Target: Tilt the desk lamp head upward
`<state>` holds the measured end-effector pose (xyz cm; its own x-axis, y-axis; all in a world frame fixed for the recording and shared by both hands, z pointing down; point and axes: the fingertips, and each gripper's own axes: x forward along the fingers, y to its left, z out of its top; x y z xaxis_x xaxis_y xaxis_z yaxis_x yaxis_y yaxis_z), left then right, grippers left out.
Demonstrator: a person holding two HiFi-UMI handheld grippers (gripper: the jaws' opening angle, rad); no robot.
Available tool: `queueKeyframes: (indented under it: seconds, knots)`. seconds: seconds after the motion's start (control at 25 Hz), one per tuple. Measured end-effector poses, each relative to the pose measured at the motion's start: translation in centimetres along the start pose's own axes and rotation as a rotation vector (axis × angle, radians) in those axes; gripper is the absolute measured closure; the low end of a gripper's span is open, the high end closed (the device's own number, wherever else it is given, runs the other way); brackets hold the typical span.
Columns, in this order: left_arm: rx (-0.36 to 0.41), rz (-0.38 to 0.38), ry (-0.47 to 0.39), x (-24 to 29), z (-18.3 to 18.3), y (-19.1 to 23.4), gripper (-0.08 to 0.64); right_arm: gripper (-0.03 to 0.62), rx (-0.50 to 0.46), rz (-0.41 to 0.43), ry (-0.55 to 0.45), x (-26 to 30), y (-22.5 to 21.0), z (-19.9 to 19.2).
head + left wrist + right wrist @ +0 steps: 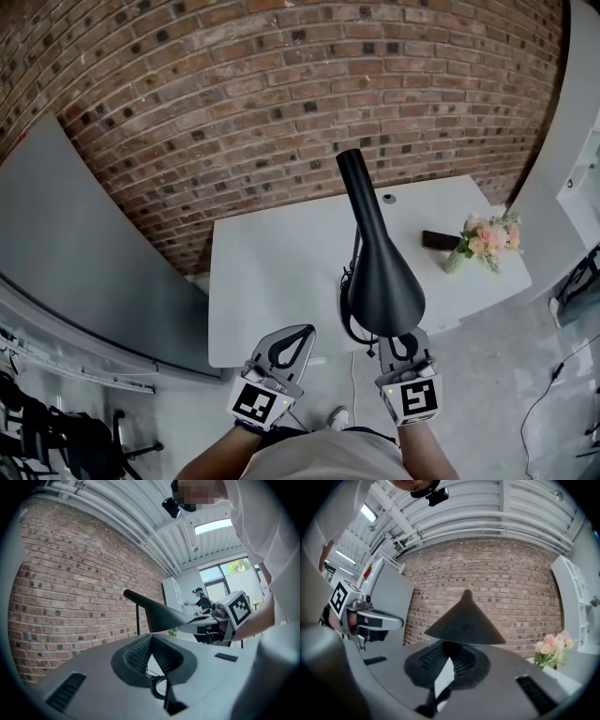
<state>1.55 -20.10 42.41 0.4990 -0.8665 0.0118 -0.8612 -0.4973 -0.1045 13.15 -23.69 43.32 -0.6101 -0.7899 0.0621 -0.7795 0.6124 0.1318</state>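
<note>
The black desk lamp stands on the white table (272,272). Its cone head (382,281) has the wide rim toward me and the narrow neck pointing at the brick wall. In the left gripper view the head (159,613) lies nearly level above its thin pole (137,618). My right gripper (401,339) is shut, its tips tucked under the near rim, and the head (464,623) looms just over its jaws (451,648). Whether the tips touch the rim is hidden. My left gripper (306,331) is shut on nothing, left of the lamp, off the table's front edge (151,637).
A small vase of pink flowers (487,239) and a dark flat box (439,240) sit at the table's right end. A black cable (354,330) loops off the front edge. A grey panel (84,253) stands left, a brick wall behind, and a person (202,600) works far off.
</note>
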Motion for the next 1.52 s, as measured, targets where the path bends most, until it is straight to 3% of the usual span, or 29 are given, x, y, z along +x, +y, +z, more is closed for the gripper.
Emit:
queueKeyframes:
  seconds: [0.52, 1.04, 1.52]
  knots:
    - [-0.003, -0.005, -0.035, -0.1, 0.7, -0.5, 0.552, 0.580, 0.014, -0.008, -0.074, -1.2, 0.0, 2.8]
    - [0.001, 0.018, -0.030, -0.7, 0.3, -0.2, 0.552, 0.580, 0.019, 0.035, -0.115, -1.4, 0.2, 4.8]
    - [-0.015, 0.012, -0.033, -0.2, -0.2, -0.2, 0.552, 0.580, 0.035, 0.077, -0.086, -1.5, 0.7, 6.4]
